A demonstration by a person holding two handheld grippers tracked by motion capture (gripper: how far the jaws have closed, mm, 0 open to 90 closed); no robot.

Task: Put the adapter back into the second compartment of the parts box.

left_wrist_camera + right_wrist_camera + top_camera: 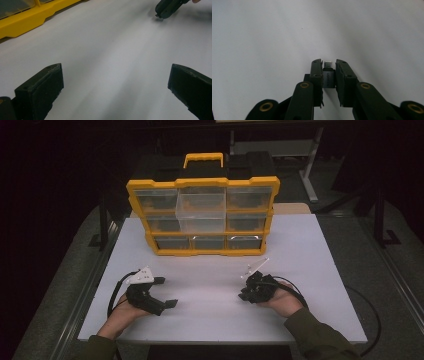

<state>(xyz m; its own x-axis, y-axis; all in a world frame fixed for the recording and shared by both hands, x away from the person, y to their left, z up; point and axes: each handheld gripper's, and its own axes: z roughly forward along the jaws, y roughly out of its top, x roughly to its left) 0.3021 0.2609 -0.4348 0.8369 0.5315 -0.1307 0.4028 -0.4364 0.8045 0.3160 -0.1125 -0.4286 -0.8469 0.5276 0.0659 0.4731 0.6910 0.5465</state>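
Adapter (pixel 328 76) lengthwise between claw jaws, plug outward

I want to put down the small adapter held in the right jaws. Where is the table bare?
Bare: the white table between the left hand-held gripper and right hand-held gripper, and the strip in front of the yellow organizer. The back edge is crowded by the organizer.

The right tongs (pixel 329 65) rise from the bottom edge, their 2 black jaws drawn close and pressing from either side on a small grey adapter (pixel 328 77). The adapter stands lengthwise between the jaws, its silver metal plug end poking out just past the jaw tips. Faint lettering runs along its grey body. Behind lies the plain white worktop (pixel 274 37).
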